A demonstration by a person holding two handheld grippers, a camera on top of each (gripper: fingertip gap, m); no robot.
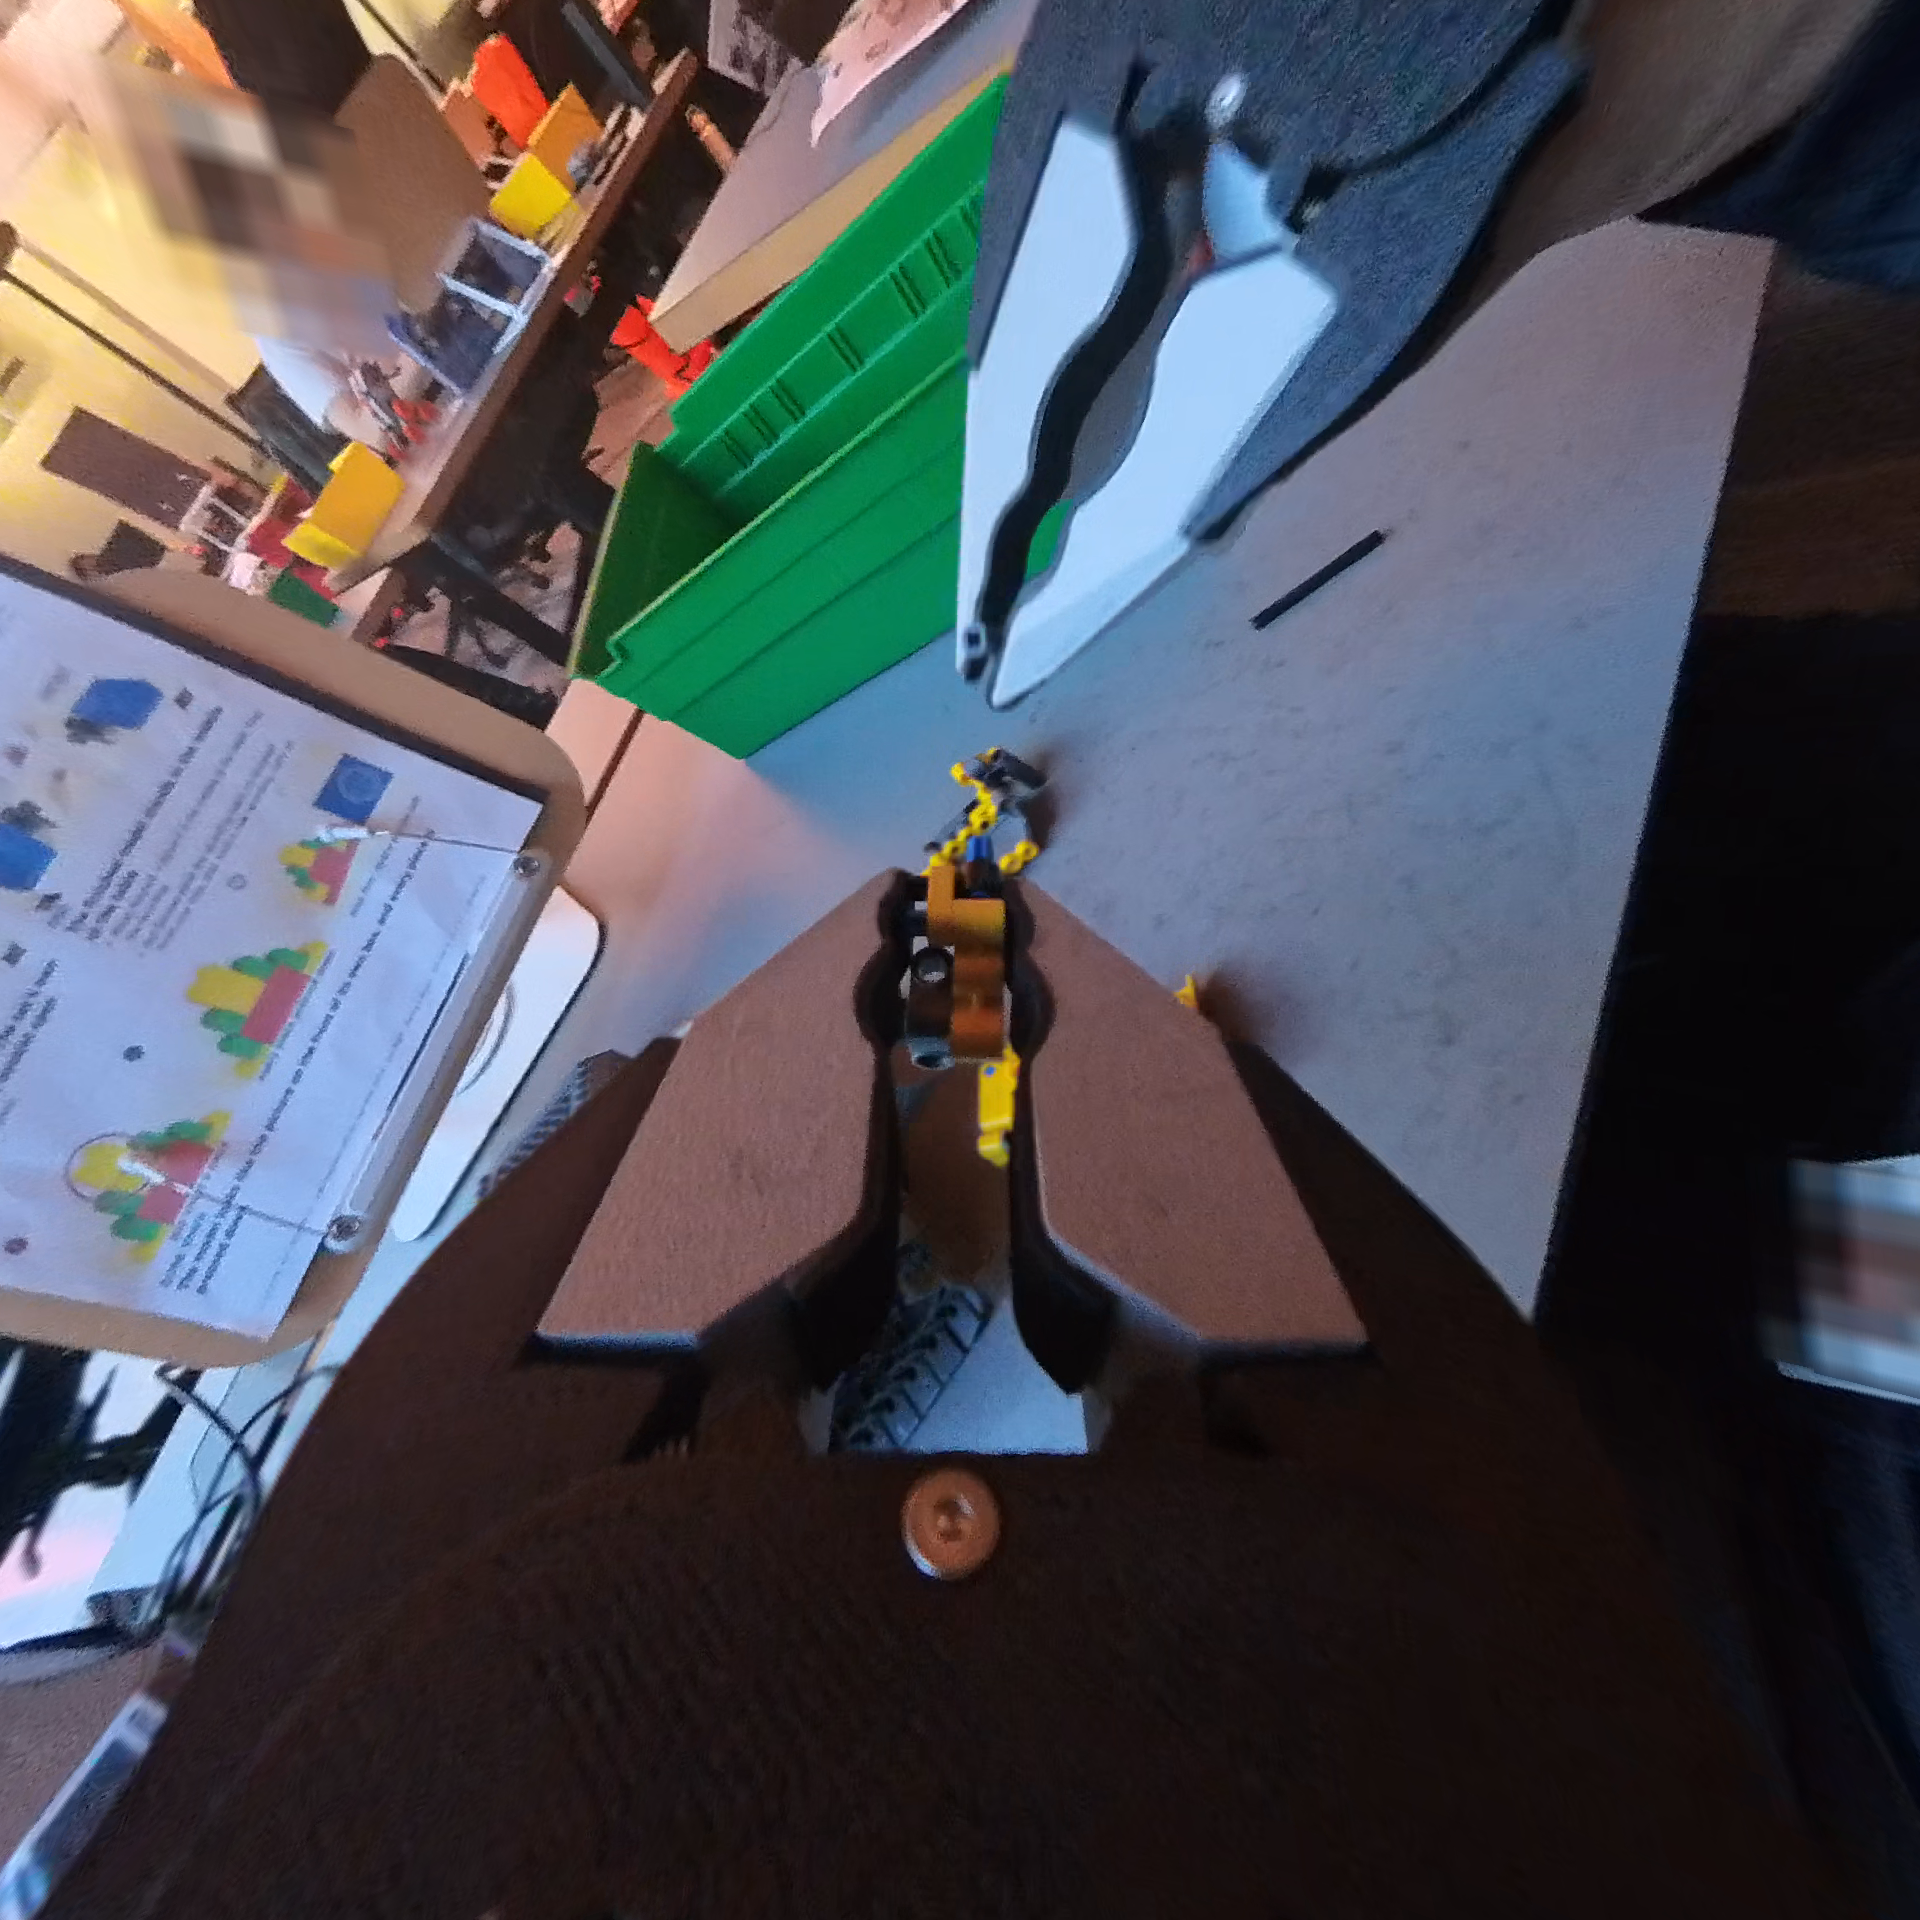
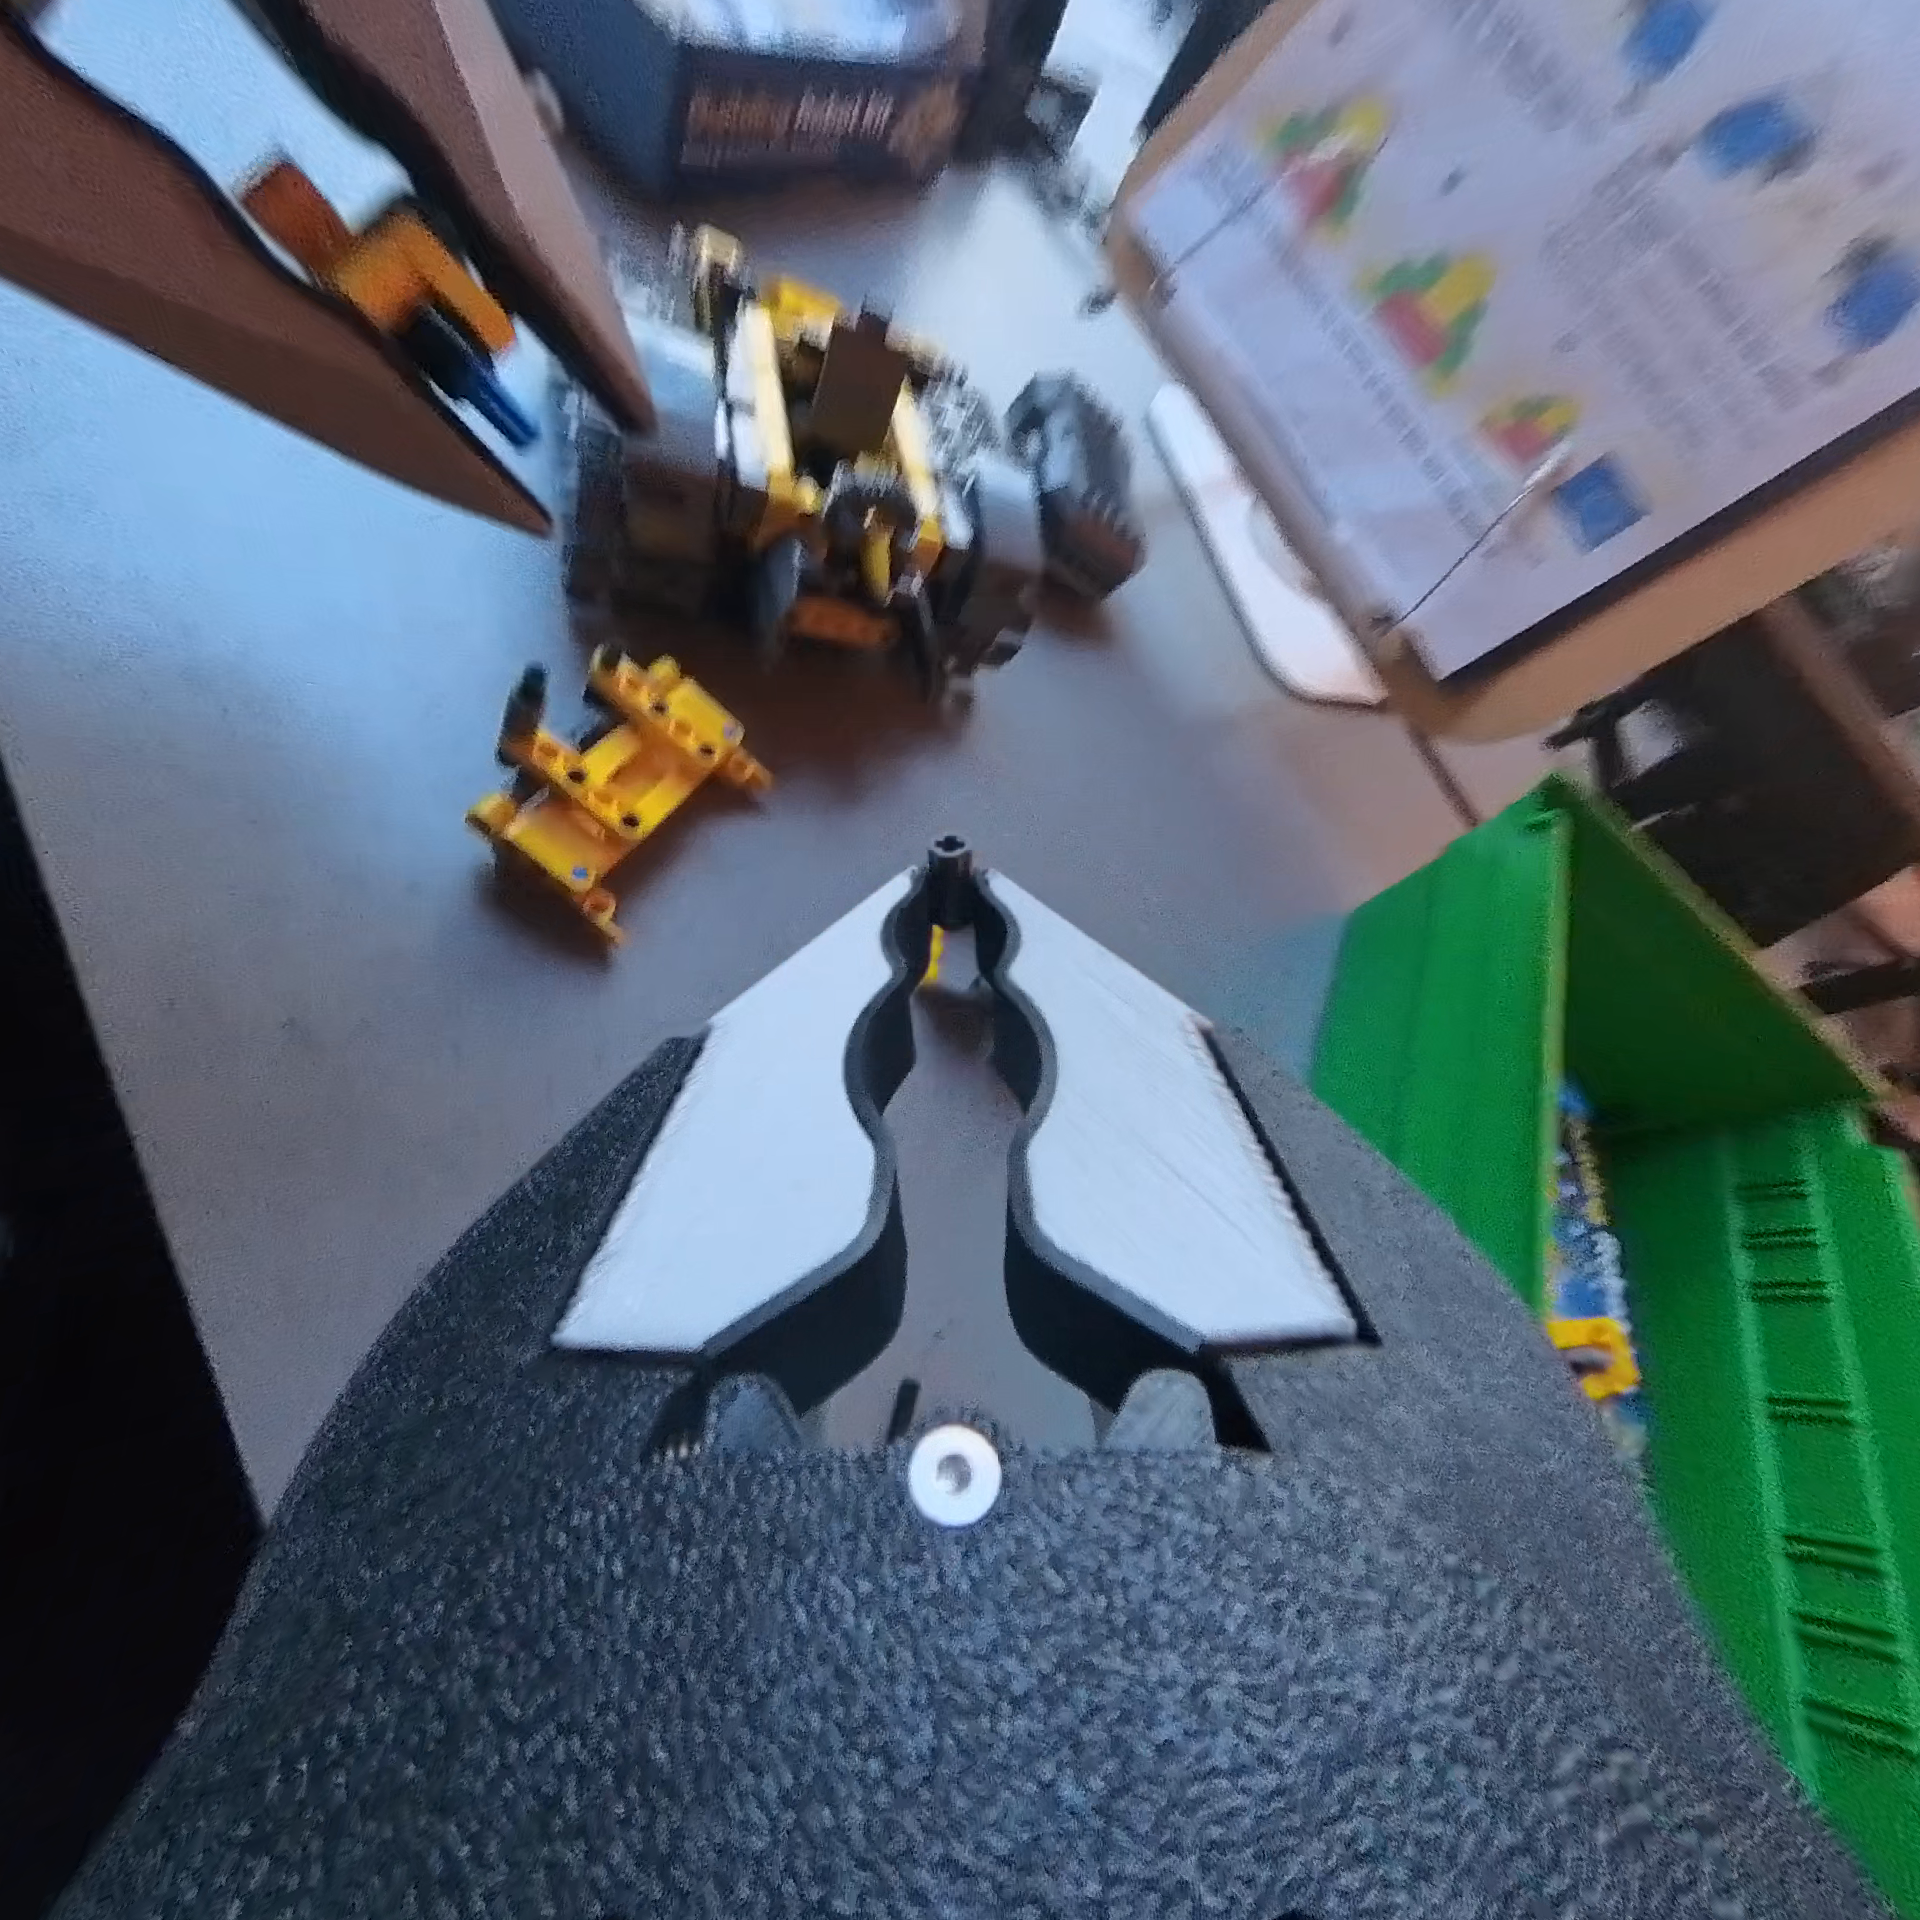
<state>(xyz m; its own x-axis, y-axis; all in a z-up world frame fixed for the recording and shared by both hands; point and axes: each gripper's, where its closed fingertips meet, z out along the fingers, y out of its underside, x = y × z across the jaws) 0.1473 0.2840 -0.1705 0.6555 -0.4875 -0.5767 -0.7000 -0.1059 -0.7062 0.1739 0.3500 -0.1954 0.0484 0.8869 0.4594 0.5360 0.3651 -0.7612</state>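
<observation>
My left gripper (image 1: 961, 891) has brown fingers and is shut on an orange and black toy-brick piece (image 1: 966, 982), held above the table (image 1: 1351, 831). A small yellow and grey linked part (image 1: 987, 805) lies on the table just beyond its tips. My right gripper (image 2: 951, 881) has white fingers and is shut on a small black pin (image 2: 948, 860) that sticks out of its tips. In the left wrist view it (image 1: 987, 655) hangs farther off with the pin (image 1: 974, 646) at its tip. The left gripper (image 2: 520, 447) shows at the upper left of the right wrist view.
A yellow brick frame (image 2: 613, 779) lies on the table ahead of my right gripper. Behind it stands a yellow and black toy vehicle (image 2: 821, 488) with a loose tyre (image 2: 1081, 488). A green bin (image 2: 1714, 1299) (image 1: 831, 499) stands at the side. A picture board (image 1: 239, 987) (image 2: 1558, 312) stands nearby. One gripper's finger ends stand about 8 cm off the other's.
</observation>
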